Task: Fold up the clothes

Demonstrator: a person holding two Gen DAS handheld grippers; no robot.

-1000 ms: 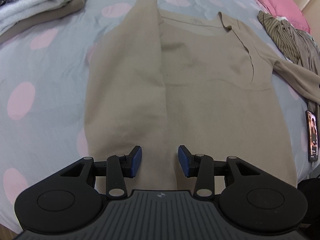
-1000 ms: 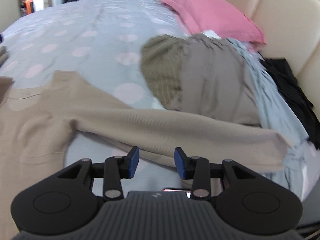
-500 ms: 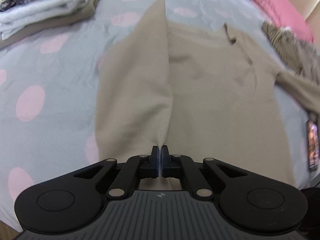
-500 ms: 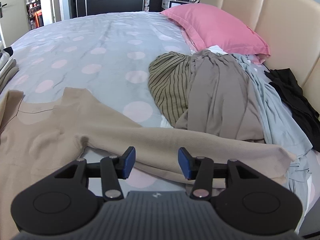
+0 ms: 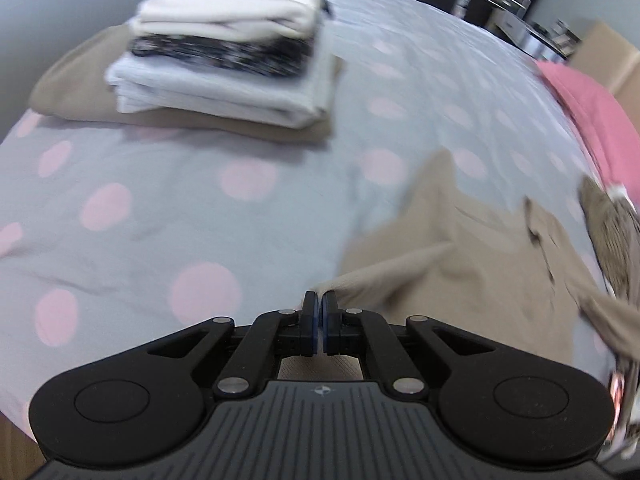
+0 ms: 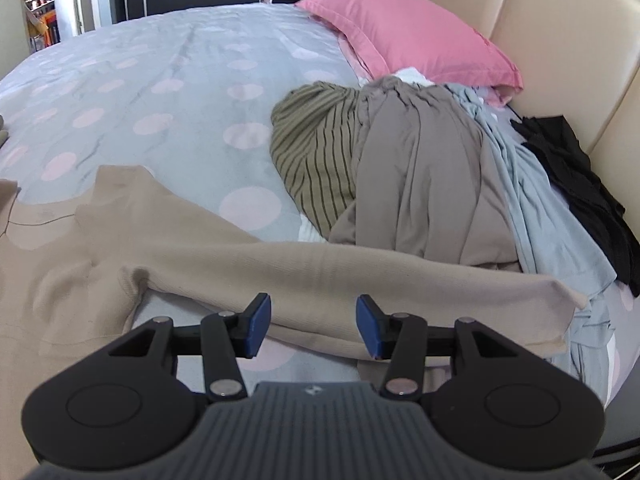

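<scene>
Covering nearly everything in both views, the grey bedspread (image 6: pixel 168 64) with its pale pink dots carries all the laundry. Against the cream padded headboard (image 6: pixel 560 40) lies a pink pillow (image 6: pixel 404 36), and below it sits a heap of unfolded clothes (image 6: pixel 420 176): an olive striped piece, a taupe one, a light blue one and a black one at the far right edge. The beige sweater (image 6: pixel 52 280) lies spread on the bedspread at the near side, its long sleeve (image 6: pixel 340 276) stretched rightward until its cuff rests on the heap. In the left wrist view, which is blurred, a stack of folded clothes (image 5: pixel 224 52) sits at the far left of the bed, white and cream layers with a dark patterned one between them, resting on a folded tan piece. The left gripper (image 5: pixel 319 312) has its blue pads pinched tight together on an edge of the beige sweater, and the cloth runs taut from the pads up and to the right in a raised ridge. The right gripper (image 6: pixel 313 330) has its jaws roughly half apart with nothing between the pads; it hovers just over the sleeve, and whether the pads touch the cloth cannot be told.
</scene>
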